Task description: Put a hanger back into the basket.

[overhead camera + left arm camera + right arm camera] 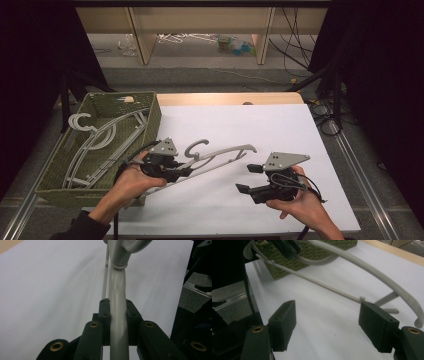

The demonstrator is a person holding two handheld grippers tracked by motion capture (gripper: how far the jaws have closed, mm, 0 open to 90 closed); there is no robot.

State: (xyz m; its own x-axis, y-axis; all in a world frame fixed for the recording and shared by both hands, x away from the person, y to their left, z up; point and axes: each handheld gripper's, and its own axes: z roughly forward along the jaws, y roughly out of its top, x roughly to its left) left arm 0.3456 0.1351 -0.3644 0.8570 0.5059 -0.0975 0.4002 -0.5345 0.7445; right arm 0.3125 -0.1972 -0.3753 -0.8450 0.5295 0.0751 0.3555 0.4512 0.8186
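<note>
white table [280, 130] | wicker basket [150, 107] left | shelving [200, 30] behind

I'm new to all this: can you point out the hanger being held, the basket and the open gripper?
hanger [220, 154], high view, its curved arm.
basket [153, 117], high view, its right wall.
right gripper [327, 323], right gripper view, between its open jaws.

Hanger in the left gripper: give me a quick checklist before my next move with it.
1. Left gripper shut on the hanger: ok.
2. Grip on the hanger's arm, not its hook: ok.
3. Right gripper open, holding nothing: ok.
4. Hanger out of the basket: ok.
5. Far end of the hanger resting on the white sheet or lifted: cannot tell.
6. Other hangers lying in the basket: ok.
</note>
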